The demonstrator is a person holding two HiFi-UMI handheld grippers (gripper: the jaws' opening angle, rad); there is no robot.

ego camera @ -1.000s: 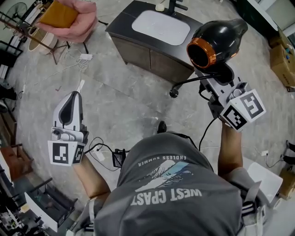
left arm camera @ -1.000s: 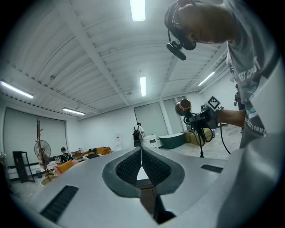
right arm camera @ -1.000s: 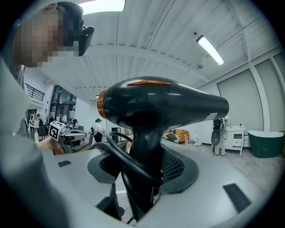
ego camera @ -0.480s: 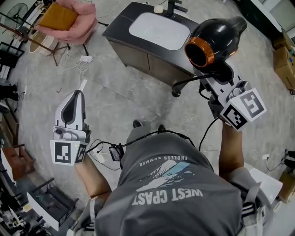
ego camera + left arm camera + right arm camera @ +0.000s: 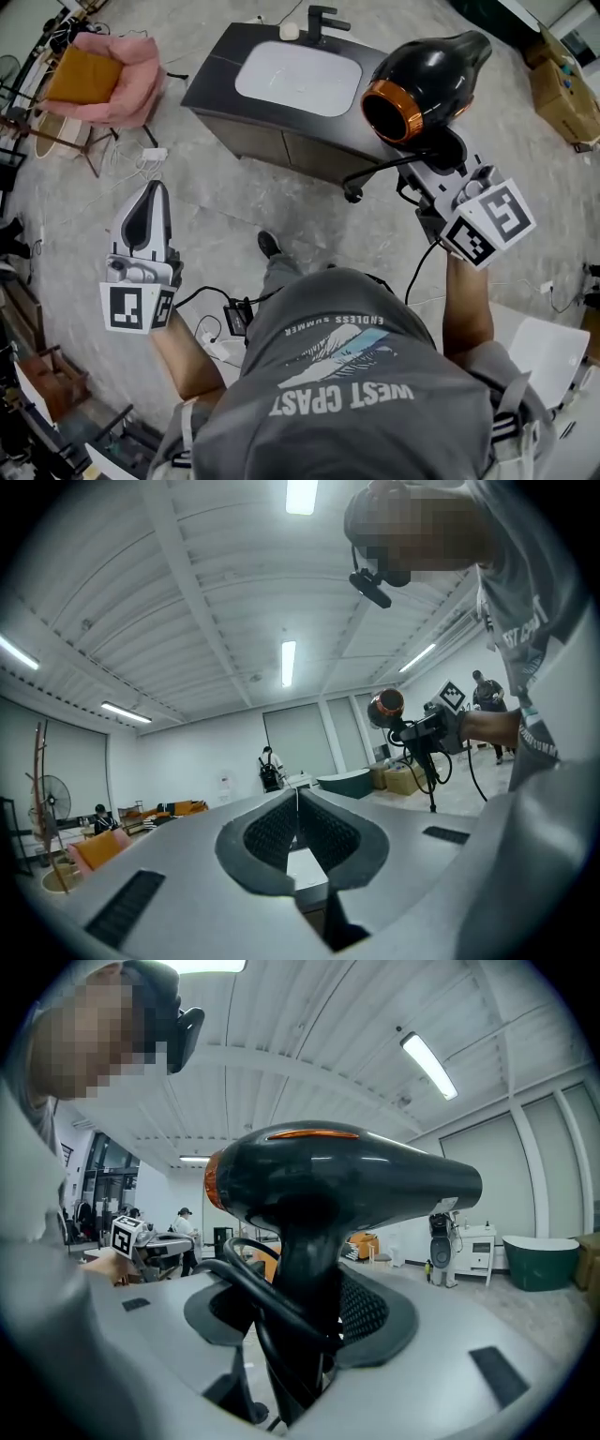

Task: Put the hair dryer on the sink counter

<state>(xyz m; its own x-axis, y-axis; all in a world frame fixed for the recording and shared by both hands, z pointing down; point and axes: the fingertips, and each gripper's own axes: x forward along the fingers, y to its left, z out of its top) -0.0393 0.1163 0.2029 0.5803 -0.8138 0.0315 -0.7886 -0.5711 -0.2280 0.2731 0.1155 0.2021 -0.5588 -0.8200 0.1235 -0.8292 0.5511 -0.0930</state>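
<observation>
Right gripper (image 5: 446, 152) clamps hair dryer (image 5: 427, 75) by the handle — barrel free for the sink counter (image 5: 211, 80) ahead; left gripper (image 5: 153, 188) closed, empty.

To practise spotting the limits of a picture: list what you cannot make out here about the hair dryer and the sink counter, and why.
- Head view: dryer handle hidden under its body and the right gripper.
- Head view: small white item by the tap on the counter, too small to identify.
- Right gripper view: cord drops out of sight behind the jaws.
</observation>
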